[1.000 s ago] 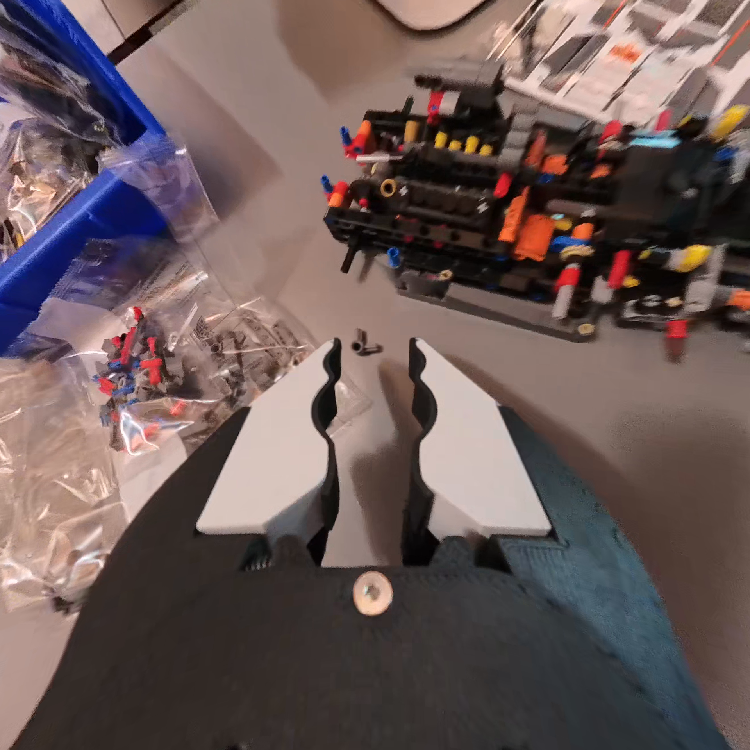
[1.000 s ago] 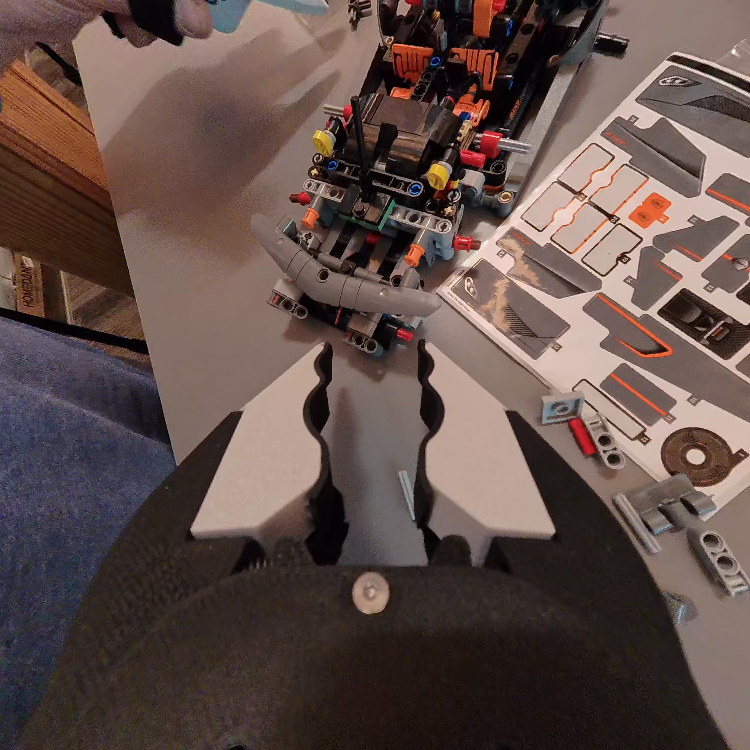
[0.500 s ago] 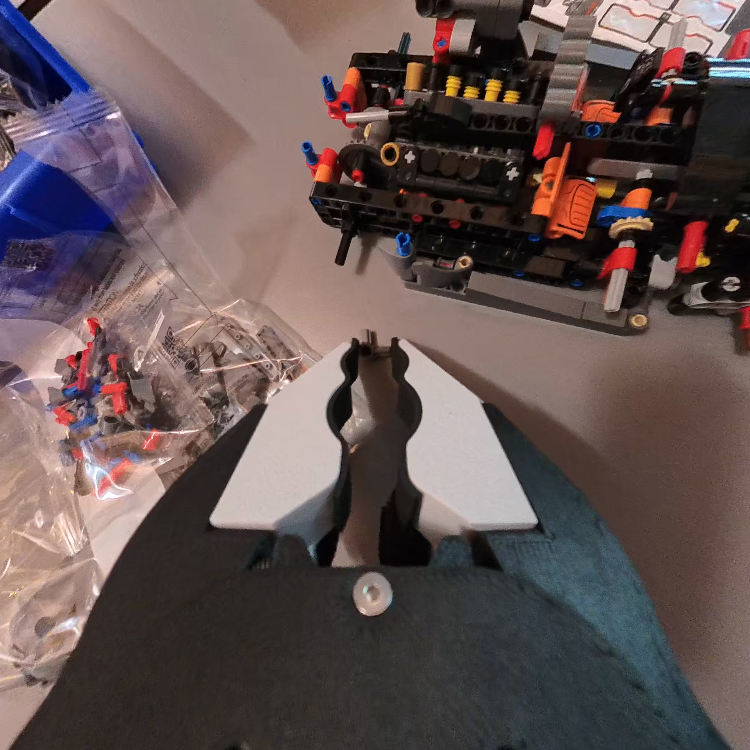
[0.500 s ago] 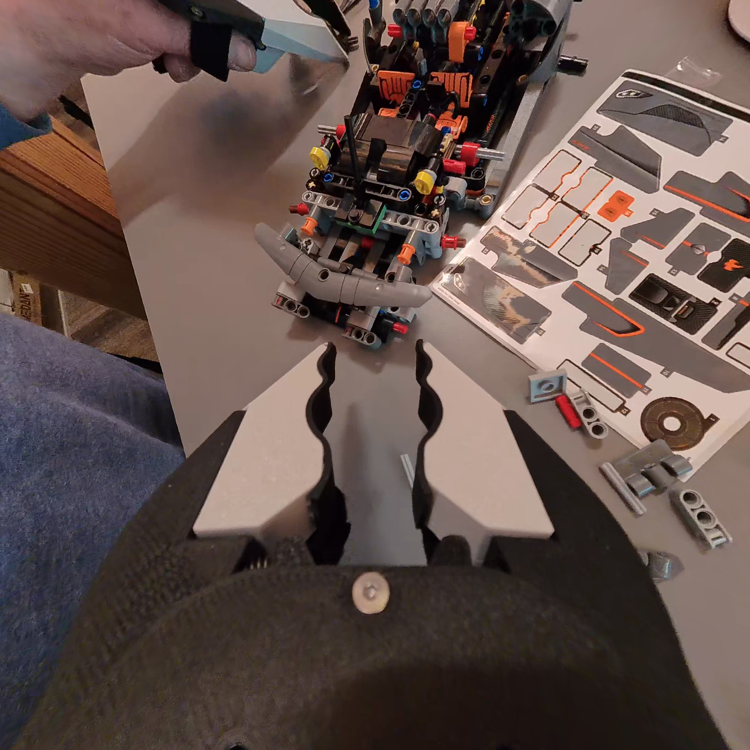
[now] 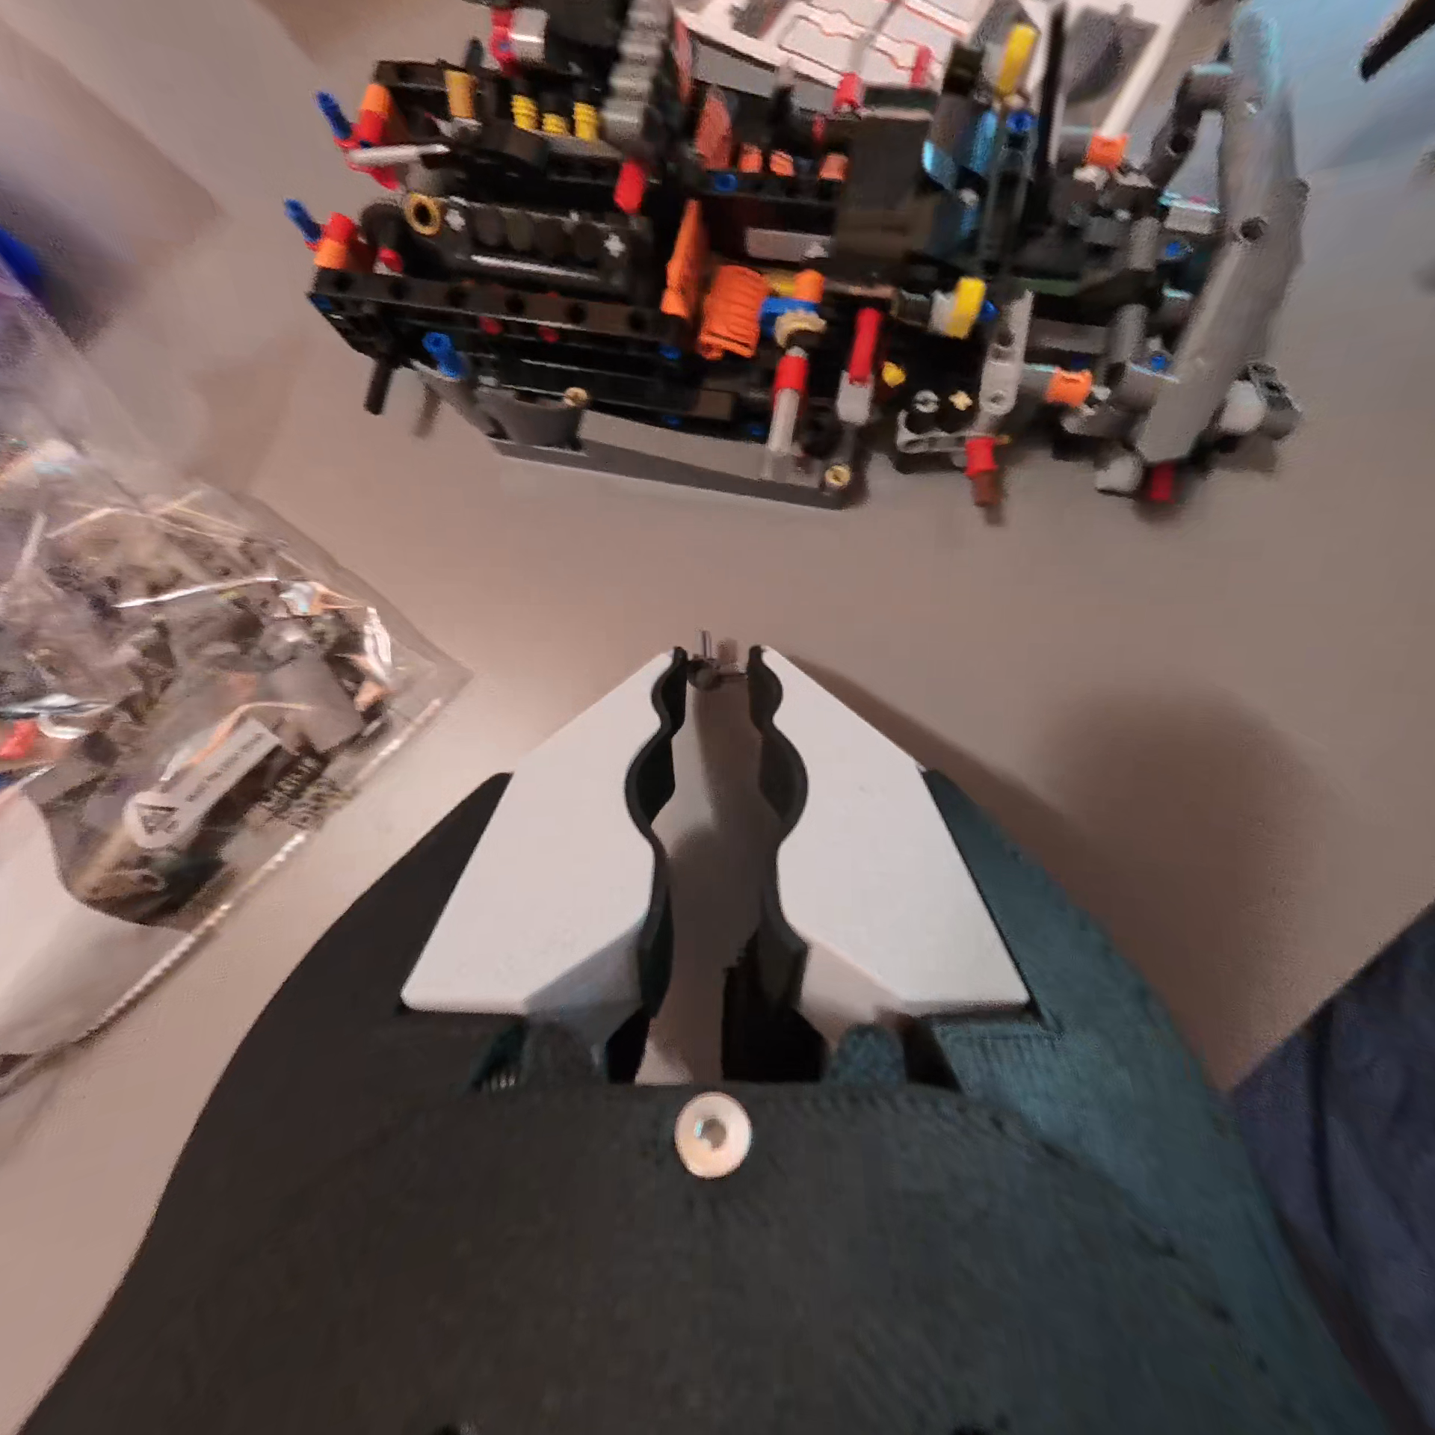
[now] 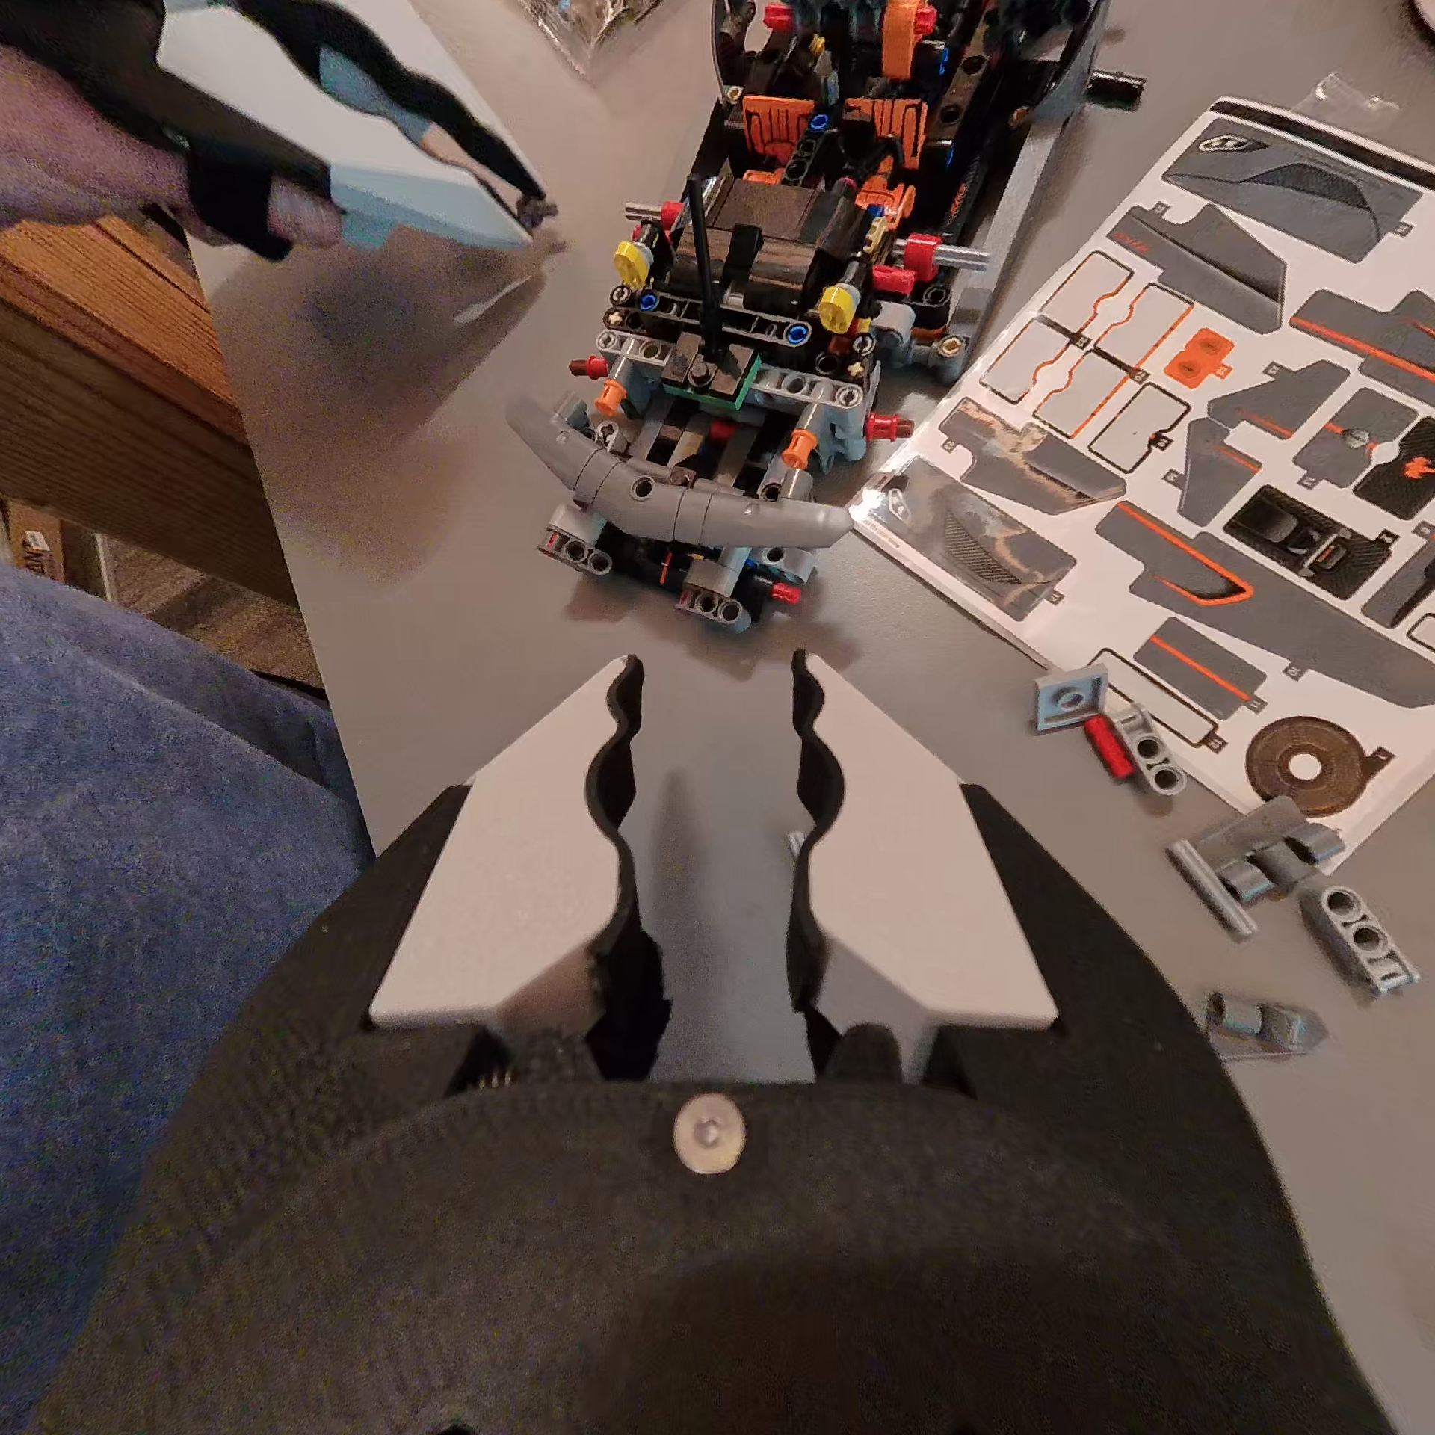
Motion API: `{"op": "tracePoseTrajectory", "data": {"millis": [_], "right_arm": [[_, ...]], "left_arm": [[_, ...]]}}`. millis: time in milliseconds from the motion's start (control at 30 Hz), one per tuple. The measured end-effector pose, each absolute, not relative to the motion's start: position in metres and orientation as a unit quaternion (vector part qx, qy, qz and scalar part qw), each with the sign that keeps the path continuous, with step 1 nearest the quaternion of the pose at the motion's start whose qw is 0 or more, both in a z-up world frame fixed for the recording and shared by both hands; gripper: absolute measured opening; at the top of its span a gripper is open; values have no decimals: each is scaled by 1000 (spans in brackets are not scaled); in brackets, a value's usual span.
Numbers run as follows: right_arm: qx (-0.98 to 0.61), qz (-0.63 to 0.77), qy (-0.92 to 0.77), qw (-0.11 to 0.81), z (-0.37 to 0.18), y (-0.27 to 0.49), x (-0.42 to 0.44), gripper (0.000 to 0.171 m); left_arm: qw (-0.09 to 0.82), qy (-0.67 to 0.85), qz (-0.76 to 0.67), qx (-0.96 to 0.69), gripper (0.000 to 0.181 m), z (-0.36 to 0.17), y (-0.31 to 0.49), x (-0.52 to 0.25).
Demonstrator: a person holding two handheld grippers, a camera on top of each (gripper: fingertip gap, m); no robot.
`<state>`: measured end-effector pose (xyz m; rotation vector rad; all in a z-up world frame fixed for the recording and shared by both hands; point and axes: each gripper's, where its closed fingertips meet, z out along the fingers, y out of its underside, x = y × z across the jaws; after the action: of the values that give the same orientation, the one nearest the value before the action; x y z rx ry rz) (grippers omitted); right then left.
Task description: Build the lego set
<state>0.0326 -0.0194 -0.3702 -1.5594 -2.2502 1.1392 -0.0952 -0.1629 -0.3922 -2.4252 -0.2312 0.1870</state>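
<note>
nearest in the right wrist view, the right gripper [image 6: 716,668] sits low over the grey table [image 6: 435,497] with its jaws spread and nothing between them. looks parked, probably so it stays clear until the model needs bracing.

just right of it lie loose grey pieces [image 6: 1273,862]: beams, a connector, a small plate and a red pin, within easy reach of that side. they lie on and beside the near edge of the sticker sheet [image 6: 1211,404], which is flat on the table to the right of the model.

straight ahead, the lego car chassis [image 6: 745,373] rests on the table with its curved grey bumper [image 6: 683,497] facing the right gripper. long axis runs away from it, so the left gripper sees one long side.

far left in that view, the left gripper [image 5: 718,660] is carried above the table, tips pinching a small dark pin [image 5: 710,660]. pinch is right at the tips, so most of the pin stays exposed for insertion. exact pin type too small to tell. chassis side is ahead of it, well apart, so my read is transit toward a hole there.

left of that gripper, a clear parts bag [image 5: 194,714] lies on the table, kept off the build area.
</note>
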Motion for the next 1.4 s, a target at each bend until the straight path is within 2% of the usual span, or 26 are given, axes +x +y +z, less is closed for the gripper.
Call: {"op": "tracePoseTrajectory", "data": {"millis": [100, 200, 367, 533, 700, 1133, 1400], "right_arm": [[-522, 383, -758, 85, -371, -22, 31, 38], [-518, 375, -763, 91, -370, -24, 32, 41], [-526, 362, -764, 97, -372, -26, 38, 43], [-564, 358, -741, 74, -382, -32, 40, 30], [-587, 335, -733, 77, -393, -30, 32, 44], [-582, 349, -728, 97, -395, -33, 10, 32], [-578, 354, -729, 97, -384, -10, 10, 41]], "left_arm": [[341, -89, 75, -933, 15, -401, -163, -89], [341, -92, 69, -933, 25, -398, -165, -90], [362, -73, 88, -925, 31, -374, -169, -112], [371, -39, 121, -920, 31, -351, -147, -157], [339, -18, 104, -935, 32, -367, -130, -187], [340, 27, 28, -940, 27, -389, -110, -169], [351, 13, 30, -936, 28, -380, -118, -177]]}}
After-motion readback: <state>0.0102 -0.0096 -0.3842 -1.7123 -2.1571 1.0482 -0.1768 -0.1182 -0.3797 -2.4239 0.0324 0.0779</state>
